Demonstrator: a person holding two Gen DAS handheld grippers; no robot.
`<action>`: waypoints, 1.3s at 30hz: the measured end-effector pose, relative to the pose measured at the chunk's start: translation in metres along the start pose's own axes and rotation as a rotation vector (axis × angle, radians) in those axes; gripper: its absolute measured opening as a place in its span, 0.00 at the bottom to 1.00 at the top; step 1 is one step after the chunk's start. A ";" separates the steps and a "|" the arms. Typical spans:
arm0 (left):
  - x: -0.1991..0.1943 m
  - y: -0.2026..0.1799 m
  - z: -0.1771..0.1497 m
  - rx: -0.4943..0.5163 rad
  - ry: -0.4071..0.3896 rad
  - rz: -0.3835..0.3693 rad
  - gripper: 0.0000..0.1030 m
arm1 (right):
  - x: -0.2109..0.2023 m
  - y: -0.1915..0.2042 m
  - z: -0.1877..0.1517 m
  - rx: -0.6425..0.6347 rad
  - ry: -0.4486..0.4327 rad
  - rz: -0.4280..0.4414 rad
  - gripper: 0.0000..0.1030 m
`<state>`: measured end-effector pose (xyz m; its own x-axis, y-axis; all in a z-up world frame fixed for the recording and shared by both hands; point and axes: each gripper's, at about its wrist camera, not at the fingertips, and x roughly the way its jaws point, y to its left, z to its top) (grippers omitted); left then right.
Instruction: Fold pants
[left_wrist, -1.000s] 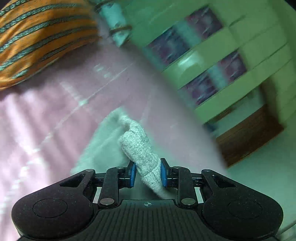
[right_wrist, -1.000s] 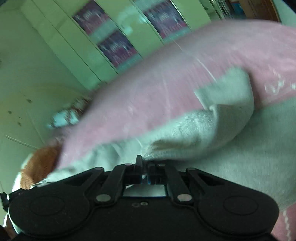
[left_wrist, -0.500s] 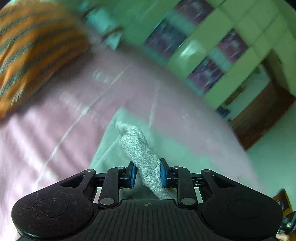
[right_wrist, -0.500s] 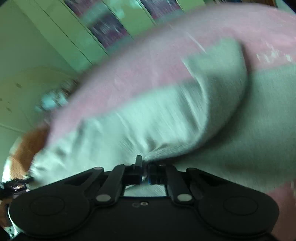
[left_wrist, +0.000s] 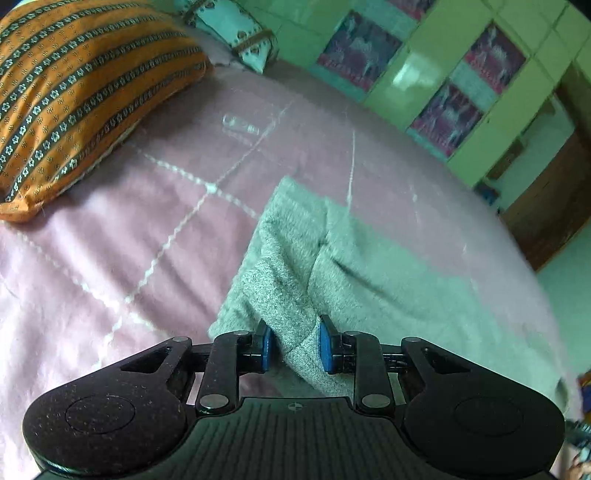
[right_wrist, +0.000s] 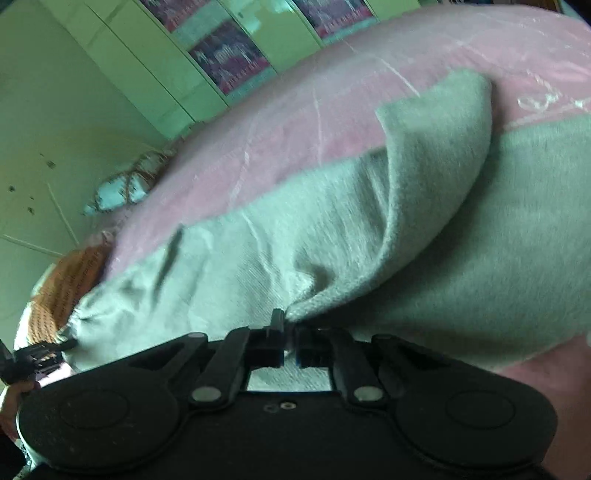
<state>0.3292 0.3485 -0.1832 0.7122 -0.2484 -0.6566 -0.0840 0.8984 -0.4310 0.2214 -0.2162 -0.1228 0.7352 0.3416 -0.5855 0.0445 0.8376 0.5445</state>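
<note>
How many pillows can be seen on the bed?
2. The orange striped pillow lies at the bed's far left; a pale patterned pillow sits behind it near the wardrobe. Others may be out of view.

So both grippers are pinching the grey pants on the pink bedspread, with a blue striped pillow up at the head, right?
Not quite: the pillow is orange striped, as the left wrist view shows. Otherwise yes: left gripper and right gripper both pinch the grey pants on the pink bedspread.

Pants (left_wrist: 369, 273): grey knit cloth, fuzzy, matt. Bedspread (left_wrist: 147, 206): pink cloth, soft, stitched. Left gripper (left_wrist: 294, 347): speckled matt black plastic, blue pads (left_wrist: 266, 349).
</note>
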 end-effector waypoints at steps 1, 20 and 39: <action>0.000 -0.001 -0.001 0.006 0.004 0.006 0.26 | 0.004 -0.003 -0.002 -0.008 0.025 -0.023 0.00; -0.025 -0.156 -0.053 0.214 -0.101 0.301 0.93 | -0.055 -0.005 0.053 -0.198 -0.166 -0.180 0.15; 0.018 -0.164 -0.096 0.136 0.037 0.387 1.00 | -0.081 -0.066 0.016 -0.239 -0.016 -0.459 0.00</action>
<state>0.2891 0.1619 -0.1835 0.6203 0.1071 -0.7770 -0.2467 0.9670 -0.0636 0.1692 -0.3057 -0.1016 0.6866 -0.0895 -0.7215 0.2108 0.9743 0.0798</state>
